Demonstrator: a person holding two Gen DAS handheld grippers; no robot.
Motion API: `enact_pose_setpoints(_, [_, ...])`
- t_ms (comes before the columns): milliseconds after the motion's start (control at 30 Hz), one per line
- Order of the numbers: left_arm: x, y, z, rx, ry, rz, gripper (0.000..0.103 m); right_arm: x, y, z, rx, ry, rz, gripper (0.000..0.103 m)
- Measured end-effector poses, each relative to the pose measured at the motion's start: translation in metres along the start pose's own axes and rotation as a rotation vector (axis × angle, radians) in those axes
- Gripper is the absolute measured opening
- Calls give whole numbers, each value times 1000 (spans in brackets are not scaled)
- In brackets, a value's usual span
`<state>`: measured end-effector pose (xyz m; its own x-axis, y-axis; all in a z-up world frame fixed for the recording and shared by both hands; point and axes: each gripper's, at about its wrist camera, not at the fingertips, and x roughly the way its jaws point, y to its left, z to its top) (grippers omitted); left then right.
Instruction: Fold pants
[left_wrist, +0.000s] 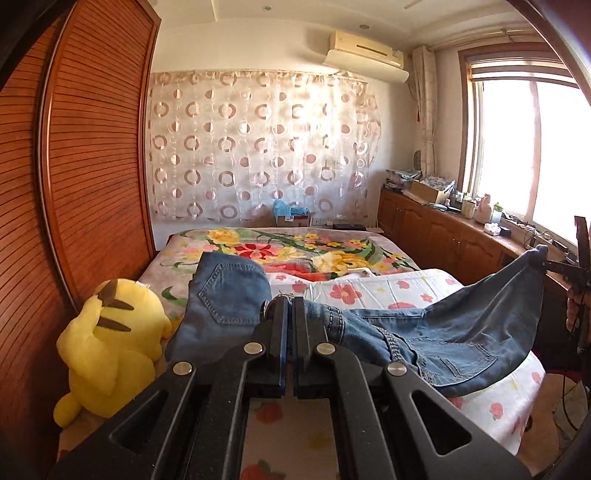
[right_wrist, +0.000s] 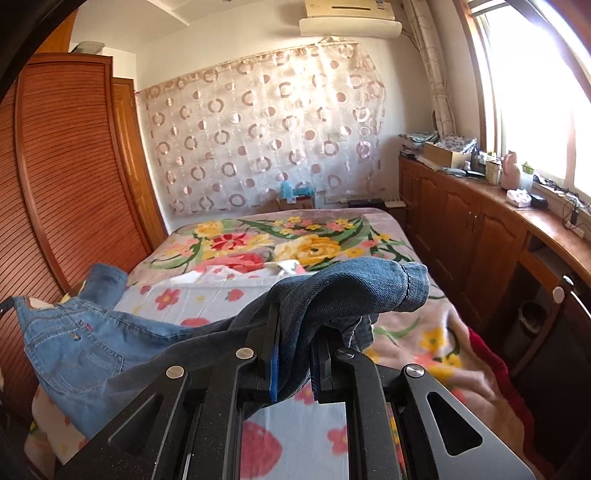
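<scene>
Item: blue denim pants (left_wrist: 461, 332), faded wash with stitched back pockets. You hold them lifted off the bed, strung between your two tools and sagging in the middle; one part trails down onto the bedding at your left.

Item: your left black two-finger gripper (left_wrist: 287, 306). Its jaws are pressed together on a thick seamed edge of the denim, the cloth bunched at the fingertips. A back pocket panel hangs just beyond it.

Item: your right black two-finger gripper (right_wrist: 295, 354). Blue pads are clamped on a bunched dark fold of the denim, a hemmed end flopping over the fingertips to the right. In the left wrist view this tool shows at the far right edge, with part of your hand (left_wrist: 574, 306) behind it.

Item: bed with white flower-print sheet (left_wrist: 369, 291), beneath the pants. A floral blanket in pink, yellow, red and green (right_wrist: 303, 243) covers the far half.

Item: yellow plush toy with brown-tipped ears (left_wrist: 107, 339), at the bed's left edge, just beside the hanging denim and against the slatted wooden wardrobe door (left_wrist: 92, 147).

Item: sheer curtain with ring pattern (right_wrist: 266, 136) on the far wall; white air conditioner (left_wrist: 365, 55) above it.

Item: low wooden cabinet run (right_wrist: 472, 221) under the window, its top crowded with small objects.
</scene>
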<state>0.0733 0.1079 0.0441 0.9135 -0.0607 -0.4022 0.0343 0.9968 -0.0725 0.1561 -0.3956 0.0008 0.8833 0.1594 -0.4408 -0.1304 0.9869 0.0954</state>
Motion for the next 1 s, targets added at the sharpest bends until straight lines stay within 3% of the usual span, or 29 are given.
enact_pose_setpoints(267, [-14,11,-47,-30,97,2,2,-29,-15,-54,26,46,51,12])
enact_pose_setpoints(467, [3,7,-91,-37,196,23,2,-19,-35,-106,65,143,14,13])
enact_pose_setpoints(767, [-3,-3,-99,-1,211,35,3,0,-55,-133,136,208,11,14])
enact_pose_setpoints(800, [-4,-3,-98,2,209,35,12,5,-52,-130,135,208,7,14])
enact_pose_setpoints(833, [-5,-5,-97,8,204,31,28,6,-43,-128,133,208,2,14])
enact_pose_setpoints(900, [-7,-8,-94,11,186,12,50,2,-37,-125,129,204,-4,17])
enact_pose_setpoints(967, [-4,-14,-93,19,181,-17,66,-6,-31,-126,127,203,-5,20])
enact_pose_setpoints(1000, [-2,-17,-92,22,188,-21,82,-7,-30,-126,123,205,-10,22])
